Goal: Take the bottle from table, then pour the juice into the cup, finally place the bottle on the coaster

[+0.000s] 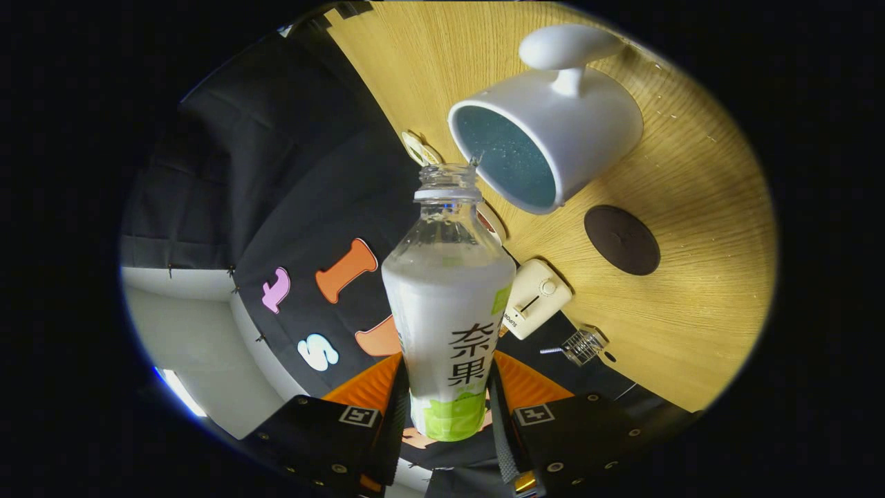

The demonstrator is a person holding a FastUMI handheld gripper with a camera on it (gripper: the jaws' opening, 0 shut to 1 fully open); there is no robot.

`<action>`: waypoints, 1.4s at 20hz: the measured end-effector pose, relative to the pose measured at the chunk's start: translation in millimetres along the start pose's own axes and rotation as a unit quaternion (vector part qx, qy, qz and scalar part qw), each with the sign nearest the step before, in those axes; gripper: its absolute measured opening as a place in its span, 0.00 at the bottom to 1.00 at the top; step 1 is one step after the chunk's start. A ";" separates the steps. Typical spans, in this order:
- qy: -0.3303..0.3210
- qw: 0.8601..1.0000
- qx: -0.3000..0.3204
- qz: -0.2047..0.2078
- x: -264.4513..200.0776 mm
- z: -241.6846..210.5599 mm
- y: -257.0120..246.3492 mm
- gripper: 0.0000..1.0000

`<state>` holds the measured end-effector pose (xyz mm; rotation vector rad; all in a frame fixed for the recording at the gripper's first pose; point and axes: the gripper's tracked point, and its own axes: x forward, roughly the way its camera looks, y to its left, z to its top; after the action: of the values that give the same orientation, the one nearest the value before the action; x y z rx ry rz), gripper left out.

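Tongs (446,415) clamp bottle (448,304), its mouth at the cup (546,135).

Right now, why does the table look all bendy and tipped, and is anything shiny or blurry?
Gripper view: the fisheye lens curves the wooden table; the tilt comes from the gripper, its fingers shut on the clear plastic juice bottle, tipped toward the white mug. Glare glints on the bottle's neck; everything looks sharp.

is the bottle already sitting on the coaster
No, the bottle is gripped between the gripper fingers, tipped toward the cup, while the coaster lies bare beyond.
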<state>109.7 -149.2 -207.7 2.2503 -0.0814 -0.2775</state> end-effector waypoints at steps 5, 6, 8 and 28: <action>-0.006 1.000 0.005 -0.003 0.3 3.9 -3.7 0.57; -0.007 1.000 -0.001 -0.006 1.1 4.4 -5.2 0.57; -0.007 1.000 -0.018 -0.012 1.3 5.6 -8.6 0.57; 0.010 0.799 -0.599 -0.051 8.2 5.4 -55.3 0.57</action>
<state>114.6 -119.2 -254.8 0.9789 0.1889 -0.2512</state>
